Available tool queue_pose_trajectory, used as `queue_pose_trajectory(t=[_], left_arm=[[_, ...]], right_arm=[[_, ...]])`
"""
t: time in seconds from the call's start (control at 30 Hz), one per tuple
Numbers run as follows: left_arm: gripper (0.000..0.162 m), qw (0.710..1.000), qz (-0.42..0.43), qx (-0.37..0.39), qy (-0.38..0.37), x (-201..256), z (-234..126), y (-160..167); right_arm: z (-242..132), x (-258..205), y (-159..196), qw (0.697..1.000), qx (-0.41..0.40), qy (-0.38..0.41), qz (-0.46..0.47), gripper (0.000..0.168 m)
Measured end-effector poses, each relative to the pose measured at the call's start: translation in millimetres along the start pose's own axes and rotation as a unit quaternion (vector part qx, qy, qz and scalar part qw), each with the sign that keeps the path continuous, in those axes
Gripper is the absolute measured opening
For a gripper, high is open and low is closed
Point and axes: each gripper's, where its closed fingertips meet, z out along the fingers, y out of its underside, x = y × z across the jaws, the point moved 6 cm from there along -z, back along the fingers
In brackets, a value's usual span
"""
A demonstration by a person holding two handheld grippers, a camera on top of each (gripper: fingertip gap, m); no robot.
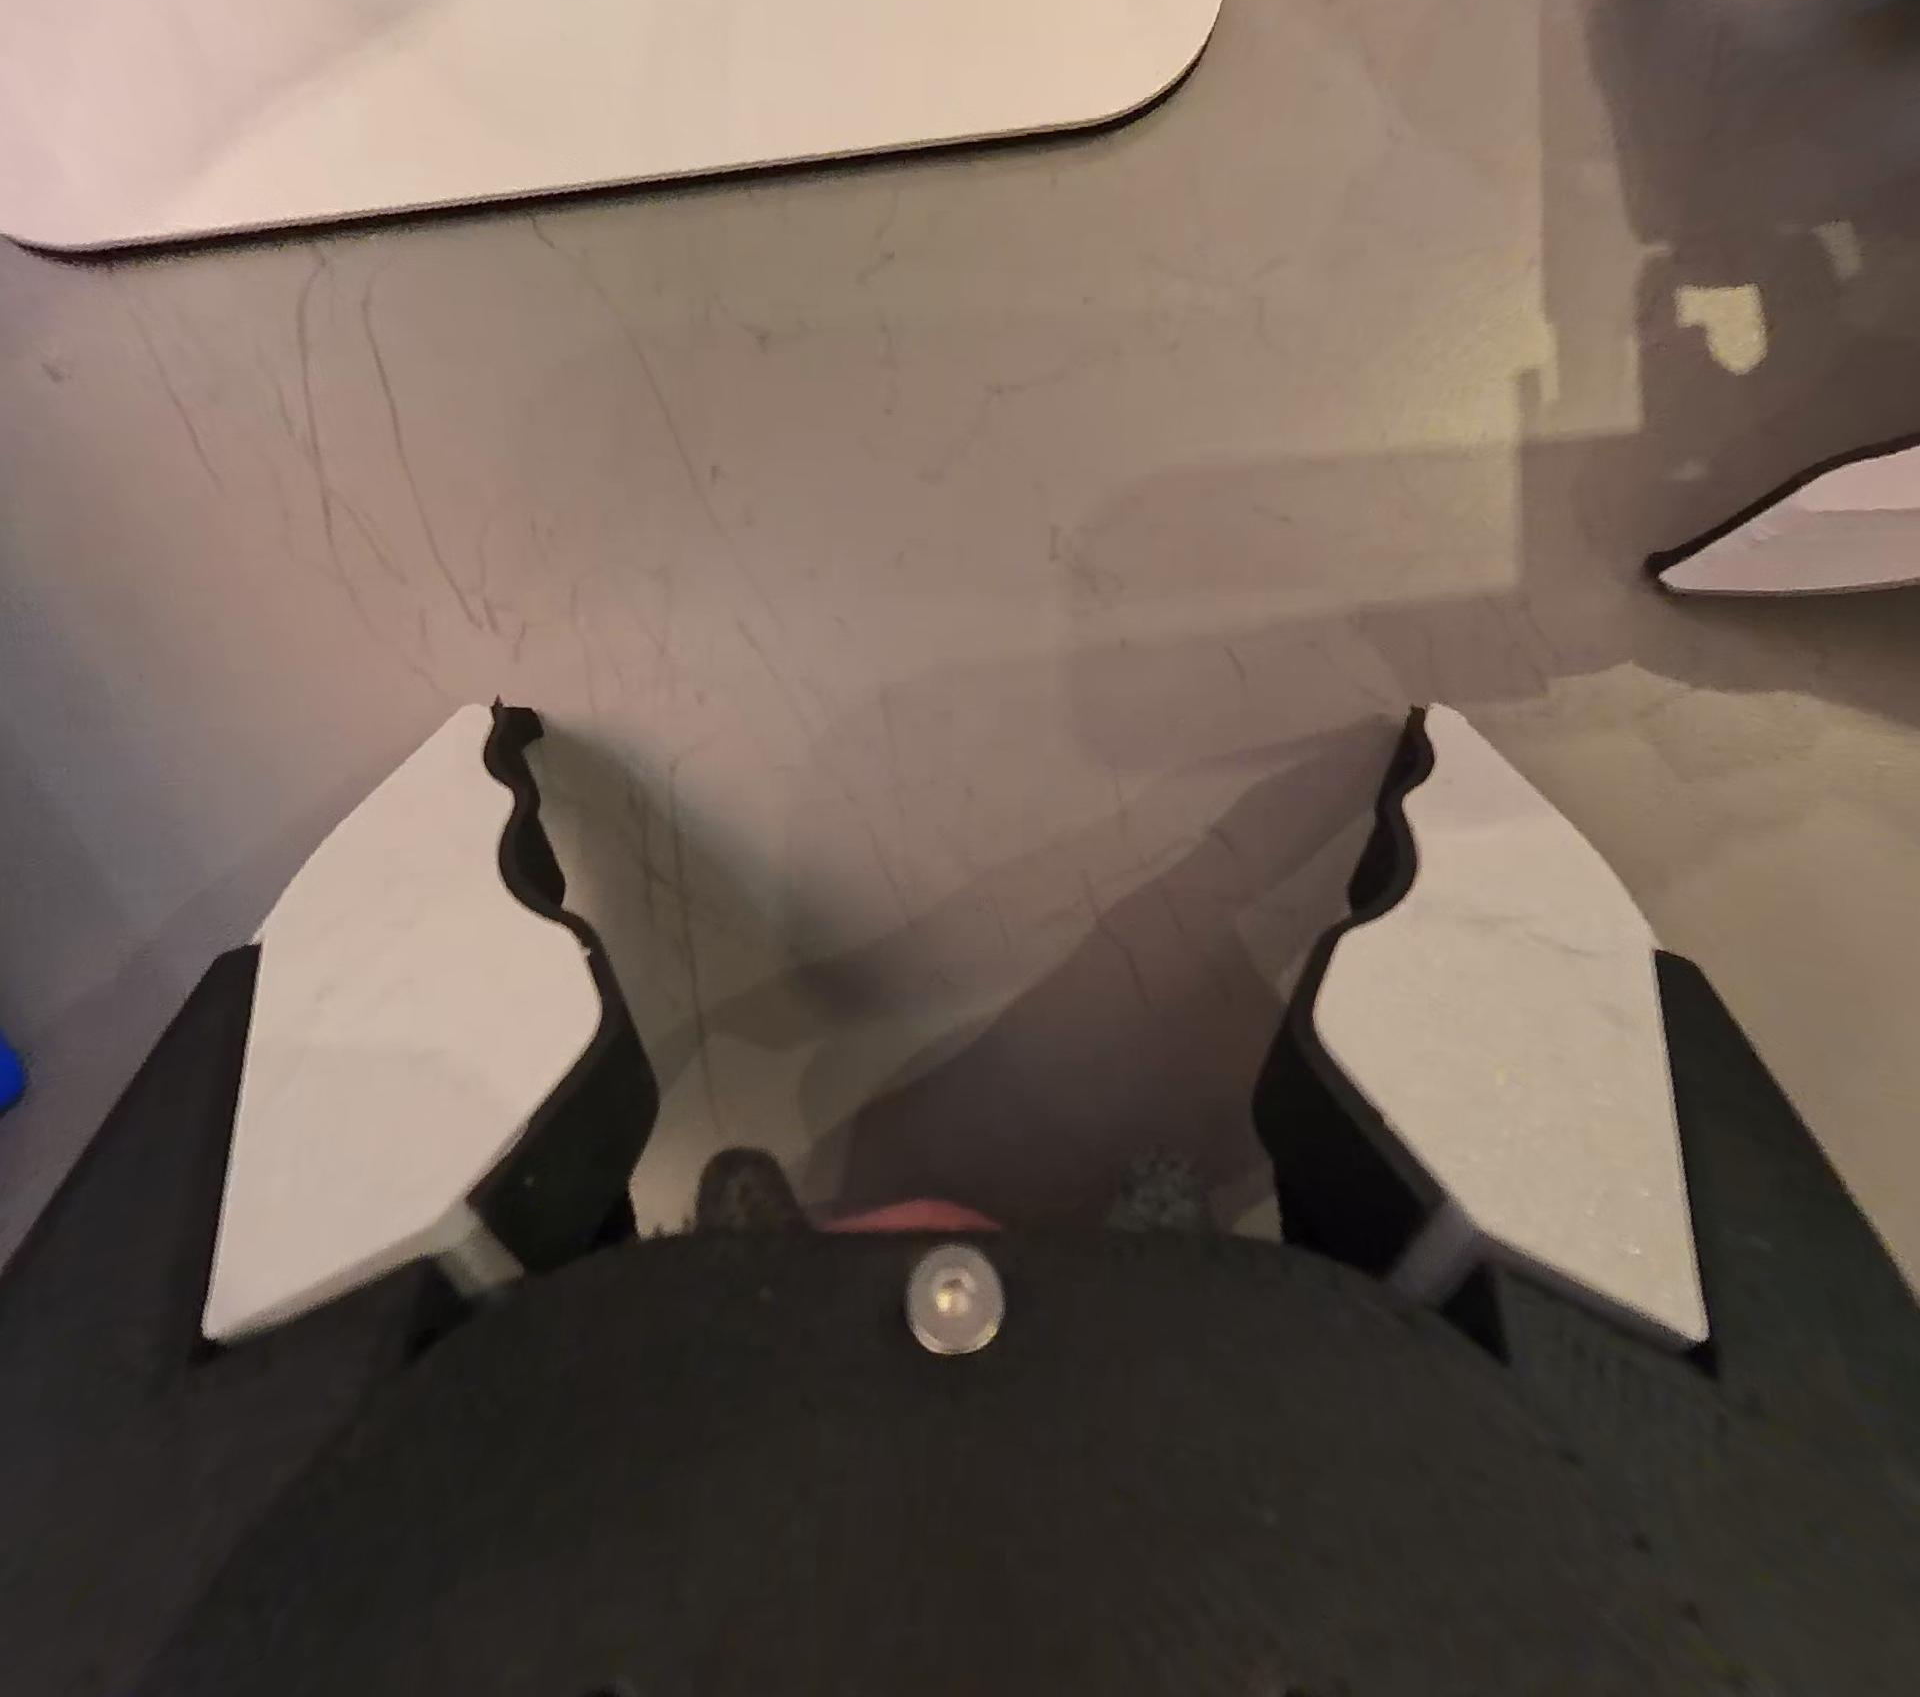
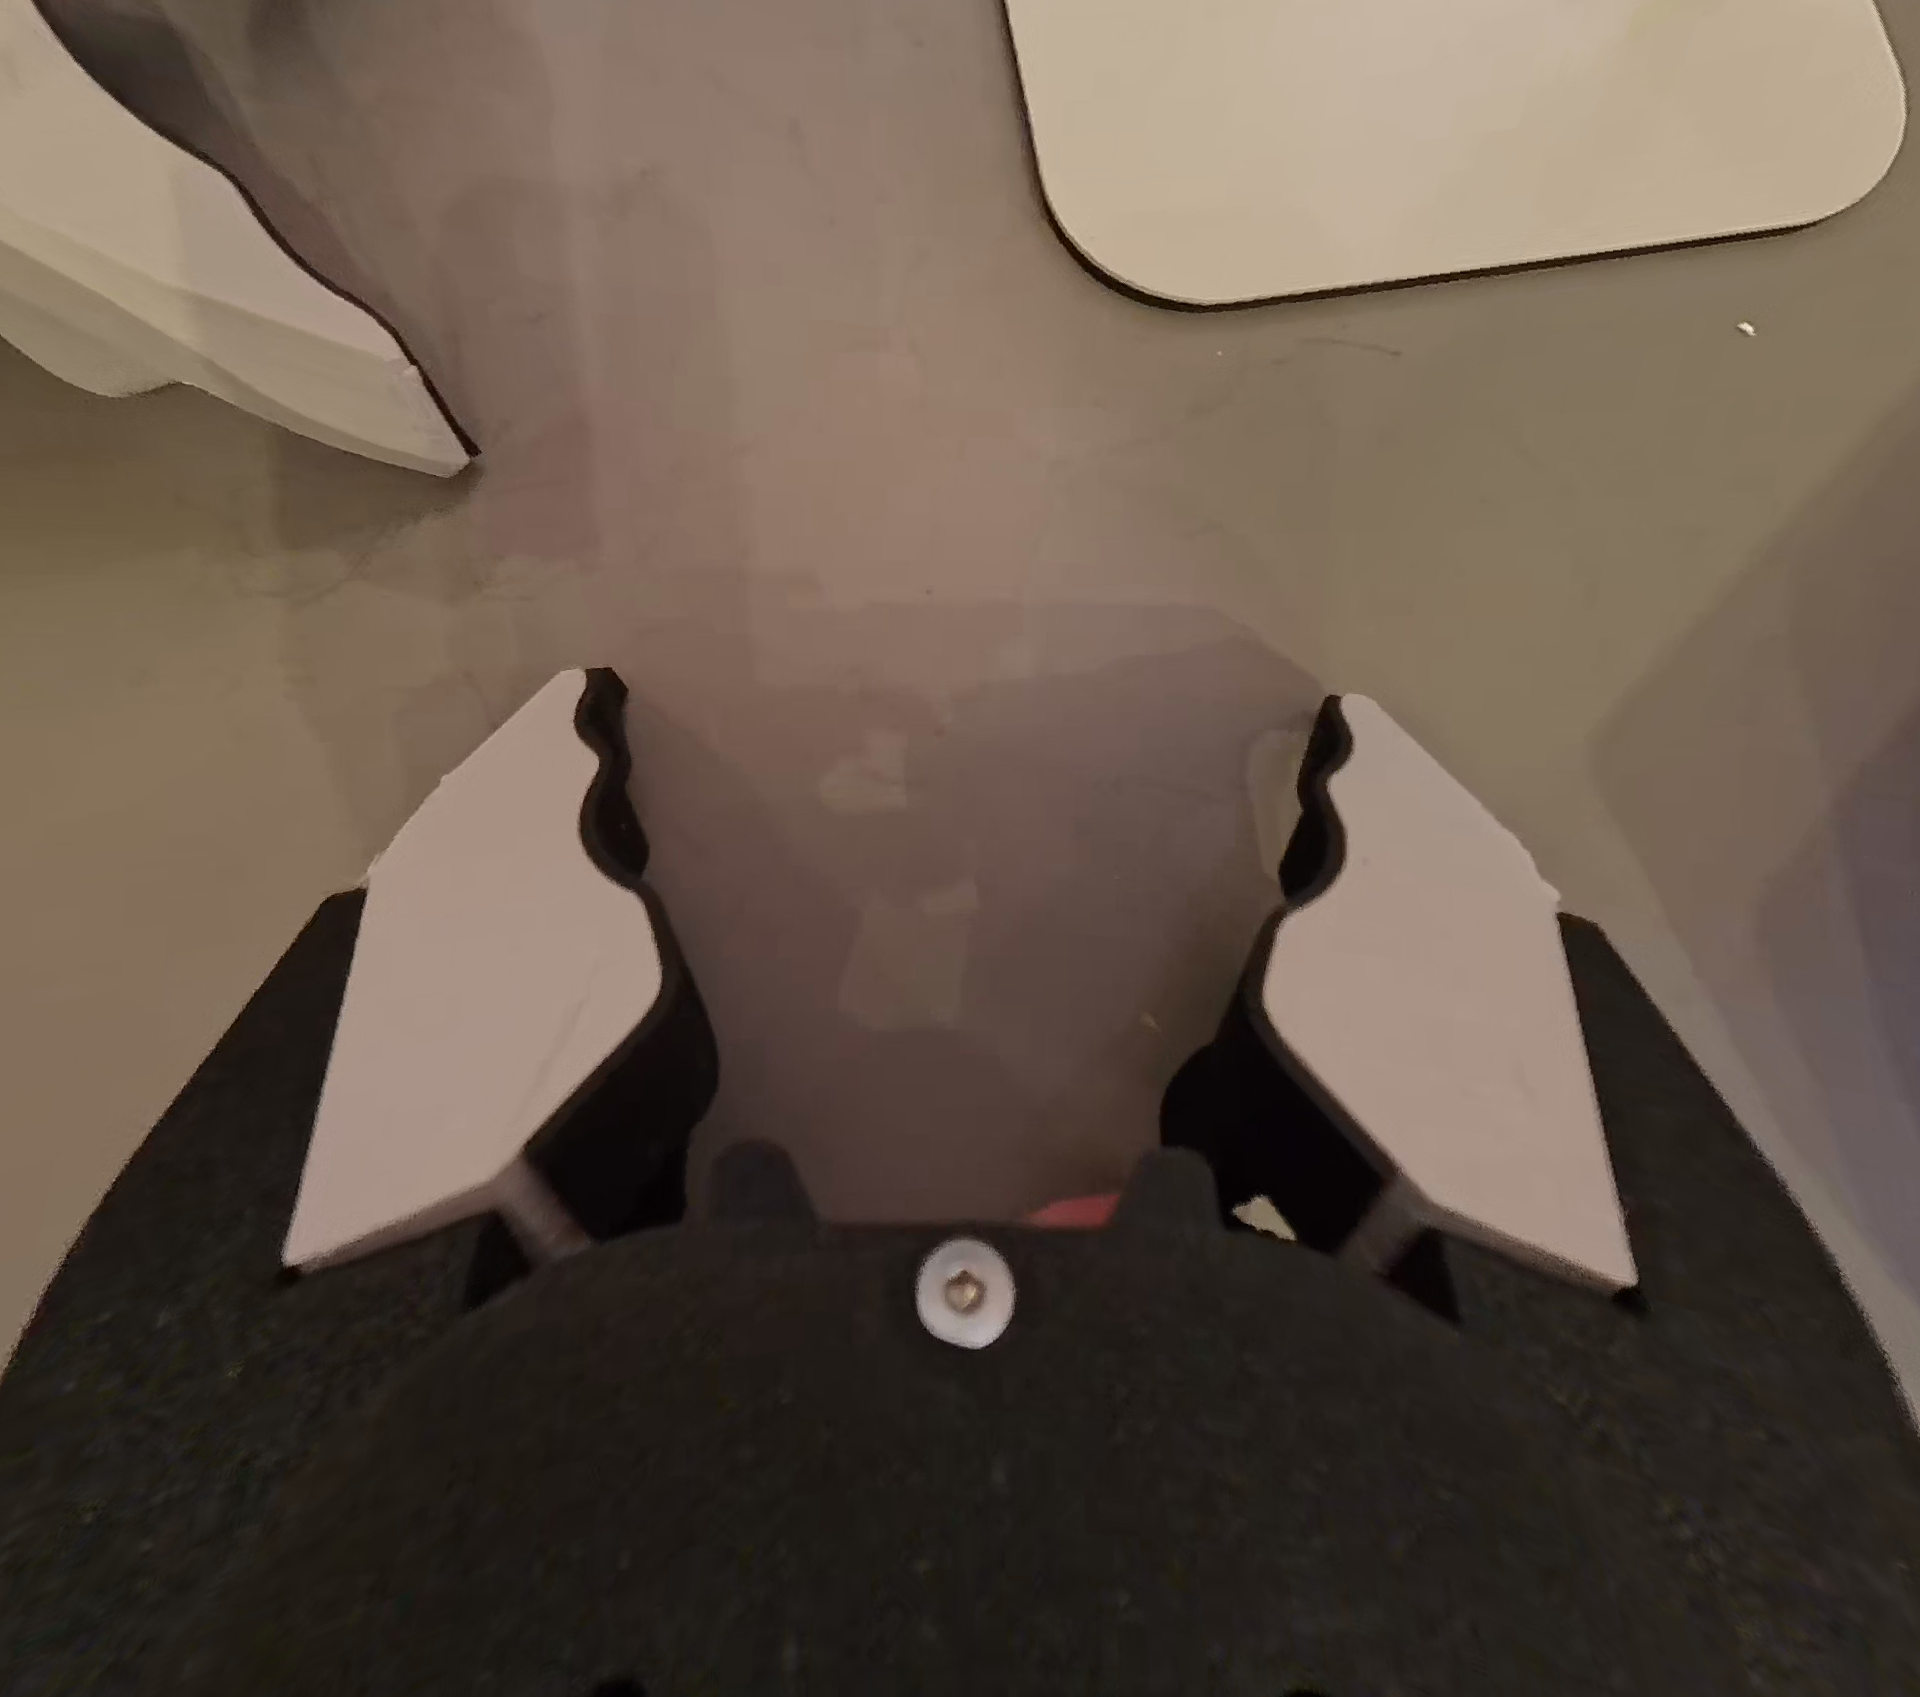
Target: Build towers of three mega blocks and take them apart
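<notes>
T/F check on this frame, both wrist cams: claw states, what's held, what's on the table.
1. The left claw is open. True.
2. The right claw is clamped on a block. False: it is open, with only bare grey table between its fingers.
3. A white mat with rounded corners lies ahead of the right claw, off to its right. True.
4. A three-block tower stands between the left claw's fingers. False: nothing is there; only a blue sliver shows at the left edge.
</notes>
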Motion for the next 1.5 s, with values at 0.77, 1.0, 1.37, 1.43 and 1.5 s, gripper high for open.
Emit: queue_pose_trajectory(t=[0.77, 1.0, 1.37, 1.43, 1.5], left_arm=[[0.070, 0.931, 0.328, -0.067, -0.147, -193, -163, 2], [0.056, 0.870, 0.438, -0.184, -0.133, -243, -124, 10], [0.050, 0.839, 0.476, -0.249, -0.082, -259, -97, 19], [0.050, 0.843, 0.470, -0.246, -0.087, -259, -96, 18], [0.049, 0.852, 0.455, -0.241, -0.091, -260, -96, 17]], right_arm=[[0, -1, 0, 1.000, 0.001, -0.015, -0.010, 0.117], [0, 0, 0, 1.000, 0.001, -0.017, -0.013, 0.117], [0, 1, 0, 1.000, 0.001, -0.020, -0.016, 0.118], [0, 0, 0, 1.000, 0.001, -0.021, -0.016, 0.118], [0, 1, 0, 1.000, 0.001, -0.021, -0.016, 0.118]])
